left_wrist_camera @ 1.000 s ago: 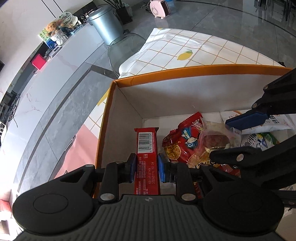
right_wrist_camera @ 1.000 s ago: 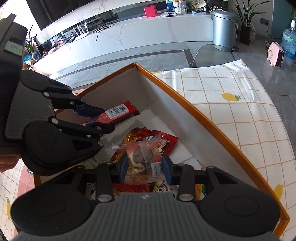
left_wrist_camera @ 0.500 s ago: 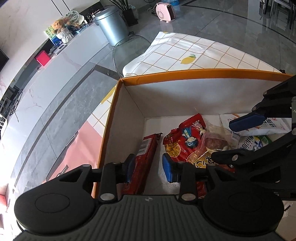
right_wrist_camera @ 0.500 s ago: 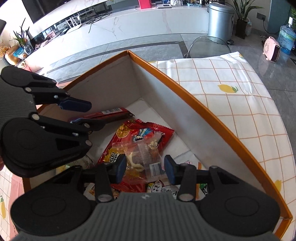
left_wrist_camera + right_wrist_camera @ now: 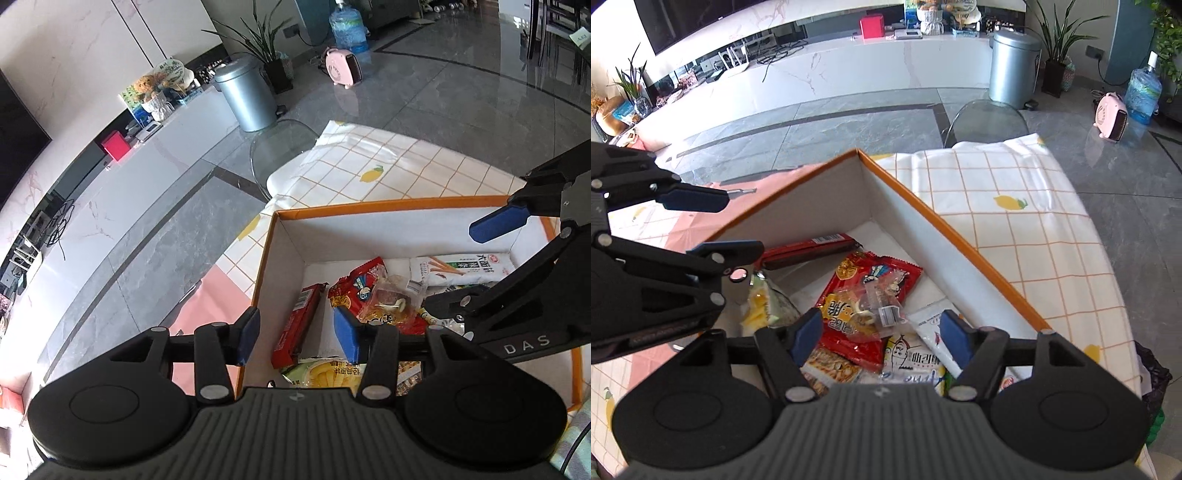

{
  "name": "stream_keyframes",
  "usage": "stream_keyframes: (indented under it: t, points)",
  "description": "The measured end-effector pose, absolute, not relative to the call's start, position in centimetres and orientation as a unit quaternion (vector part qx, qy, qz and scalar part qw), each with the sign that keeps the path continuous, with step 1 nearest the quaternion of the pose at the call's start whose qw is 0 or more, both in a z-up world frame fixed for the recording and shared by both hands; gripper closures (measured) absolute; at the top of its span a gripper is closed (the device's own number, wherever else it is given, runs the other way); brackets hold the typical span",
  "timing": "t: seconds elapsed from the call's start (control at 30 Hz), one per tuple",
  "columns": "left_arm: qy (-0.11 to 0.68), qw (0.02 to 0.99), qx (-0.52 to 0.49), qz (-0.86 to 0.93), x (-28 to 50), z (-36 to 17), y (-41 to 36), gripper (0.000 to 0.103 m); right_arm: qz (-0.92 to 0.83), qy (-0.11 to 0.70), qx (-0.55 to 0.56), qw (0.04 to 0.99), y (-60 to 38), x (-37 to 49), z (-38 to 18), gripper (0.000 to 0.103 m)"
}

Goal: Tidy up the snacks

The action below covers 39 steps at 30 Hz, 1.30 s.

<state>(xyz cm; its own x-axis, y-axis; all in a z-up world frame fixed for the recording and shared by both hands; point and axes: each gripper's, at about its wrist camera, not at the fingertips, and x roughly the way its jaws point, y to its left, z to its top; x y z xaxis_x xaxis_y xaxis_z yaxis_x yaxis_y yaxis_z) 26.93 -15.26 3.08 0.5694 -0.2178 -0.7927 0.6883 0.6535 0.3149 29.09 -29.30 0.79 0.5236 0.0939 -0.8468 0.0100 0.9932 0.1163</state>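
Note:
An orange-rimmed box (image 5: pixel 369 206) (image 5: pixel 945 225) holds several snack packs. A red bar (image 5: pixel 295 325) (image 5: pixel 812 249) leans against the box's left wall. A clear-wrapped snack (image 5: pixel 391 299) (image 5: pixel 879 310) lies on a red snack bag (image 5: pixel 354 291) (image 5: pixel 864 280). My left gripper (image 5: pixel 297 338) is open and empty above the red bar. My right gripper (image 5: pixel 881 336) is open and empty above the clear-wrapped snack. Each gripper also shows in the other's view, the right one (image 5: pixel 517 280) and the left one (image 5: pixel 657 258).
A white stick-snack pack (image 5: pixel 461 267) and other packs lie in the box. The box stands on a table with a yellow-checked lemon cloth (image 5: pixel 1015 206). A clear chair (image 5: pixel 982 122) and a grey bin (image 5: pixel 1012 66) stand beyond the table.
My left gripper opened and let go of the red bar, which now leans on the wall. My right gripper opened and dropped the clear-wrapped snack. Both grippers rose out of the box.

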Motion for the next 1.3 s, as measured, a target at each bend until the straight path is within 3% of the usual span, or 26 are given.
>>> stream_keyframes:
  t: [0.2, 0.53, 0.63, 0.93, 1.1, 1.3]
  points:
    - [0.346, 0.863, 0.261, -0.26, 22.2, 7.2, -12.0, 0.047, 0.029, 0.452, 0.049, 0.89, -28.6, 24.5, 5.5, 0.028]
    - [0.284, 0.913, 0.17, -0.241, 12.7, 10.8, -7.5, 0.033, 0.025, 0.361, 0.064, 0.93, -26.8, 14.4, 9.6, 0.018]
    - [0.25, 0.93, 0.16, -0.218, 10.1, 11.0, -6.7, 0.016, 0.016, 0.332, 0.056, 0.941, -25.7, 11.4, 9.5, 0.017]
    - [0.179, 0.966, 0.125, -0.137, 3.7, 9.1, -4.3, 0.011, -0.012, 0.283, 0.042, 0.958, -21.6, 4.2, 8.0, 0.011]
    - [0.185, 0.969, 0.113, -0.117, 2.3, 8.1, -3.1, 0.011, -0.019, 0.273, 0.049, 0.961, -19.4, 1.8, 7.0, 0.004]
    - [0.201, 0.971, 0.087, -0.098, 2.1, 6.7, -1.6, 0.011, -0.033, 0.268, 0.039, 0.962, -17.5, -0.2, 5.9, 0.004]
